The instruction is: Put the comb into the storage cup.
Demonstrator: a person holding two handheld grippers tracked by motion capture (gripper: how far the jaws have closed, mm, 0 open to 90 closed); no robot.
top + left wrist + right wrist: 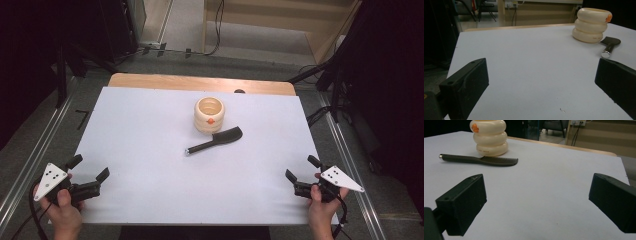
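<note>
- High view: the left hand-held gripper [90, 173] is sitting at the near left corner of the white tabletop [150, 150] and the right hand-held gripper [300, 172] at the near right corner — both with jaws spread wide, grasping nothing. Well apart from both, the black comb [216, 141] is lying toward the far middle, its toothed end touching or just beside the cream ringed container [209, 115].
- Left gripper view: the two black jaws are standing wide apart over bare tabletop — the container [592, 25] is sitting far off at upper right, the comb [609, 44] just beside it.
- Right gripper view: the jaws are gaping, released; the comb [479, 160] is lying flat in front of the container [490, 137], which is showing an orange spot.
</note>
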